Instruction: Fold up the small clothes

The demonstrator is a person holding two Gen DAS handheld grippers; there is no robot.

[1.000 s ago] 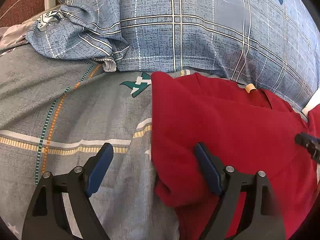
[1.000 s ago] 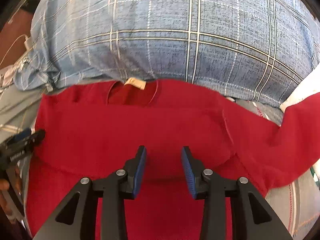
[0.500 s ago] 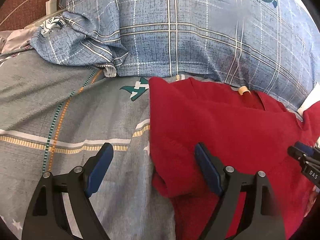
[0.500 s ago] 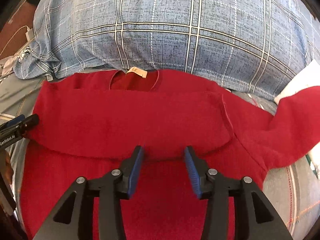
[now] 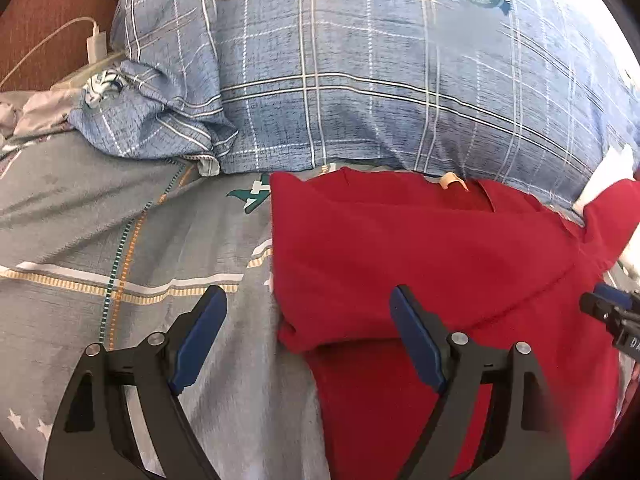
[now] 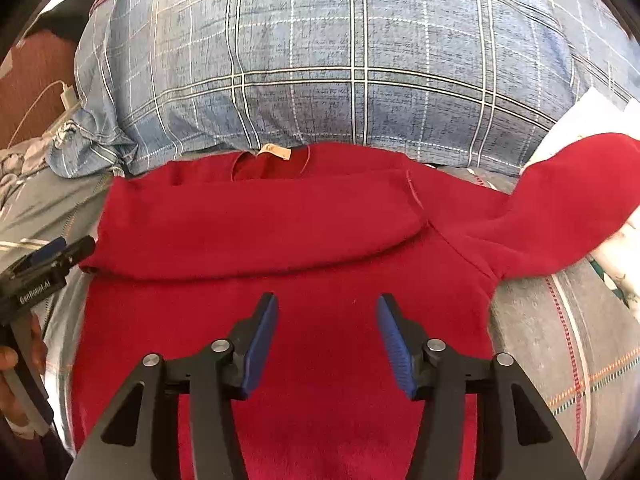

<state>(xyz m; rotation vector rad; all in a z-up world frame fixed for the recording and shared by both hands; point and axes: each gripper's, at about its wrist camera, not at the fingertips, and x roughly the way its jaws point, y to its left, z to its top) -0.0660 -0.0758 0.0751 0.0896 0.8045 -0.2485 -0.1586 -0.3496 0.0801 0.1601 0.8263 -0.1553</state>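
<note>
Left gripper [image 6: 60,254] reads, perhaps, "GenRobot.AI".

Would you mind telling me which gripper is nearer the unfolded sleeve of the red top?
Right. The right gripper hovers over the body beside the sleeve; the left gripper hangs at the top's opposite, folded edge.

Left gripper [image 5: 306,330] wide open, right gripper [image 6: 326,334] just been opening, nothing gripped

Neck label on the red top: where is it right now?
In the right wrist view the tan neck label sits top centre, at the far edge of the red top, right against the blue plaid pillow.
</note>
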